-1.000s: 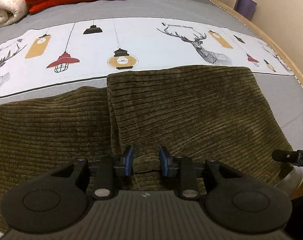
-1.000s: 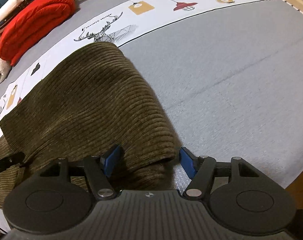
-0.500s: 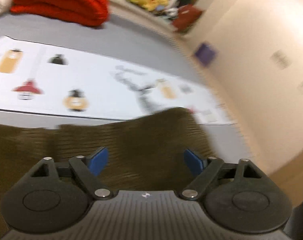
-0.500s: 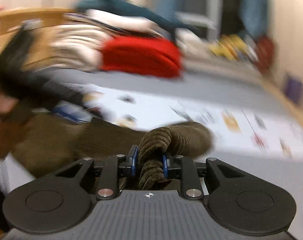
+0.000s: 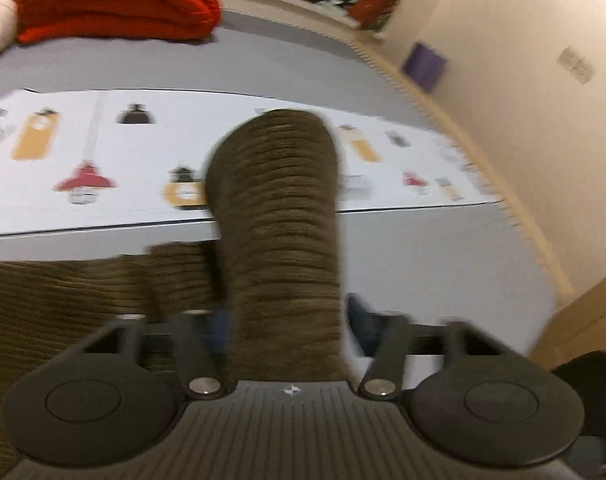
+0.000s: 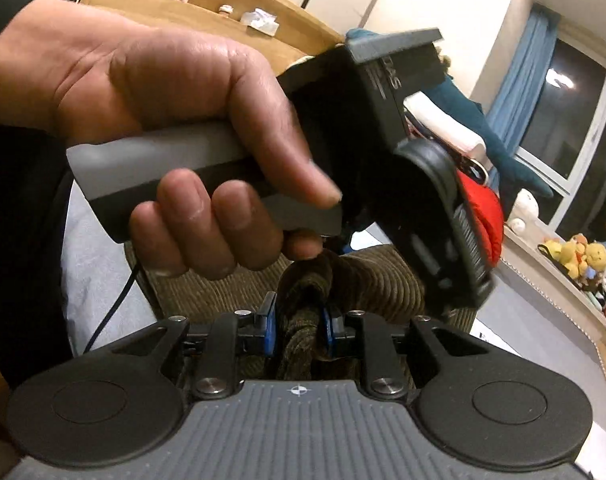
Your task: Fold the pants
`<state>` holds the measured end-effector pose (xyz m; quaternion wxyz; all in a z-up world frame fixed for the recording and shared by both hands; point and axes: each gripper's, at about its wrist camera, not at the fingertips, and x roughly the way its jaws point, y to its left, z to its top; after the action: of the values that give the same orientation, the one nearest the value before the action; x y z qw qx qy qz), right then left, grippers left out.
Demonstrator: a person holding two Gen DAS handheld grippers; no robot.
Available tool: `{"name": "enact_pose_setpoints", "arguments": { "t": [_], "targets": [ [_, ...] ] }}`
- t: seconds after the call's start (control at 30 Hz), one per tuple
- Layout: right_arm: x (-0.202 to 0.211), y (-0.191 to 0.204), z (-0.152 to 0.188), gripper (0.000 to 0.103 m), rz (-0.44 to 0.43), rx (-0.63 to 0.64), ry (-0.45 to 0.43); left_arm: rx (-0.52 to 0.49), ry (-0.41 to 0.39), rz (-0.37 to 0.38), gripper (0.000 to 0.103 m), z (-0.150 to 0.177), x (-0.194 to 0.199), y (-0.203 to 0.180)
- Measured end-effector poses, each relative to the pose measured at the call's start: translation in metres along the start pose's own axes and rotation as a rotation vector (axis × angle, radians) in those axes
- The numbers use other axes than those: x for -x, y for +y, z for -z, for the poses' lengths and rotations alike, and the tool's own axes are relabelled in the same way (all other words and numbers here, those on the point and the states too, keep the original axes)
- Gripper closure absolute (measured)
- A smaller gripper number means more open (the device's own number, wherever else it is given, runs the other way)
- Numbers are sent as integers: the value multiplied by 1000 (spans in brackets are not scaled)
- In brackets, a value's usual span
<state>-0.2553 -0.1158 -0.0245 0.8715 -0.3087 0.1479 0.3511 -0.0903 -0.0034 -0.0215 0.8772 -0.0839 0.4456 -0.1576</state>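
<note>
On the left of the bed (image 5: 263, 64), near its far edge, a folded red blanket (image 5: 111, 0) lies beyond a white runner (image 5: 103, 152) printed with lamps, and the olive corduroy pants (image 5: 63, 300) spread over the bed's near left part. A raised fold of the pants stands between the fingers of the left tongs (image 5: 283, 322), whose jaws are closing; the left pad looks to touch the cloth while the right pad stands clear of it. Further right, the right tongs (image 6: 299, 330) are clenched on a bunched roll of the pants (image 6: 303, 332), just below the person's left hand (image 6: 175, 132), which grips the other tool's handle.
</note>
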Motion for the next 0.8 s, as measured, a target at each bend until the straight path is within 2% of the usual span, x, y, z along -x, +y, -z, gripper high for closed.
{"name": "enact_pose_setpoints", "arguments": {
  "t": [0.03,0.07,0.23,0.3,0.37,0.43,0.53,0.6,0.7,0.77,0.8],
  "targets": [
    [0,1,-1,80,-4,3,-1,-3,12,-42,74,1,-2,3],
    [-1,2,-1,80,-7,8,1,-2,21,-67,78,2,-2,9],
    [6,0,-8,75,-25,21,16,4,32,-111,84,3,5,24],
    [5,-4,-14,74,-54,-26,8,-9,17,-124,84,3,15,29],
    [7,-14,-20,69,-109,-113,-8,-32,0,-145,84,1,30,35],
    [10,-27,-27,46,-166,-218,-31,-21,-15,-150,85,-3,47,52],
    [15,-54,-32,38,-198,-400,-70,10,-35,-163,85,-13,77,90],
    [10,-72,-28,35,-192,-524,-59,4,-48,-191,85,-16,97,116],
    [-10,-88,-19,35,-168,-656,10,-14,-76,-247,85,-12,122,158],
    [-29,-89,-9,35,-158,-718,65,37,-102,-268,85,-2,133,193],
    [-36,-88,-6,35,-162,-741,84,103,-114,-269,85,8,135,216]
  ]
}}
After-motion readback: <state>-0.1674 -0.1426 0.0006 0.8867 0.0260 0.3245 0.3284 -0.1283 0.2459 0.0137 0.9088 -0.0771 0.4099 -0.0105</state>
